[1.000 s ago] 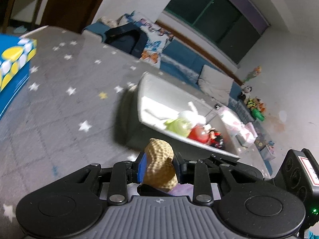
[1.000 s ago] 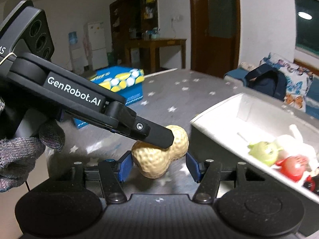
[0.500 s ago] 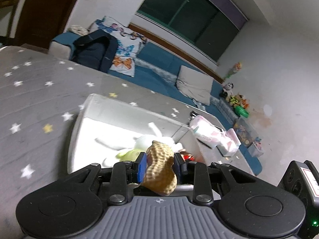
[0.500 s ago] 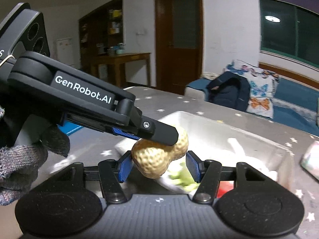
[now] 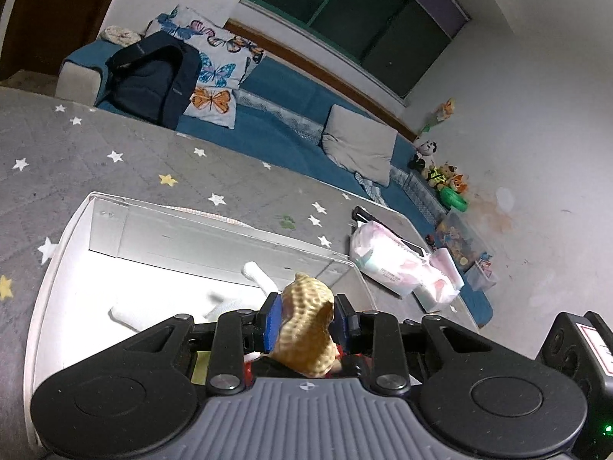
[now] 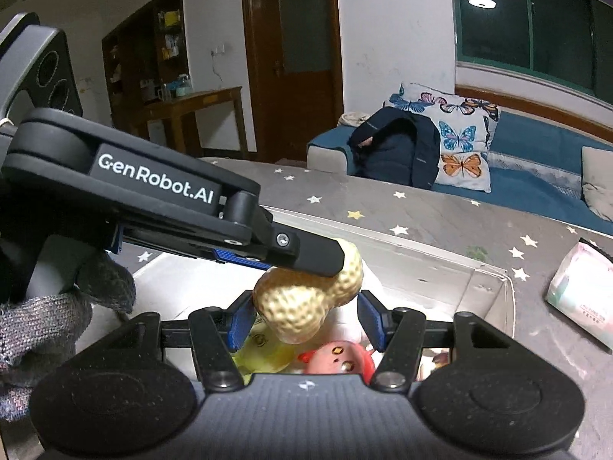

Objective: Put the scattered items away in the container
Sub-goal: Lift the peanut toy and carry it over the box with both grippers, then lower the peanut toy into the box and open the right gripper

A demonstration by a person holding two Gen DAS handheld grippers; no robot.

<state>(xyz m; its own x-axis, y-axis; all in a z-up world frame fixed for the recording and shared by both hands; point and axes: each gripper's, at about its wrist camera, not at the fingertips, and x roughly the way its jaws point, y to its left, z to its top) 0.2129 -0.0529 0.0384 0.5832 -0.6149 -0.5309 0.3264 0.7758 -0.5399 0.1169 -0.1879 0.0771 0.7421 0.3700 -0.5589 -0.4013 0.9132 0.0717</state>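
Peanut toy point(image 5: 306, 322): clamped in left gripper point(image 5: 308, 320) above white container point(image 5: 49, 264); release pending. Right gripper point(image 6: 304, 320): jaws apart, empty. Yellow-green toy point(image 6: 264, 356), red figure point(image 6: 341, 358) already inside.

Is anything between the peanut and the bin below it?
Nothing visible. The left gripper holds the peanut right above the open white bin; beneath it lie only toys already inside, a yellow one and a red one.
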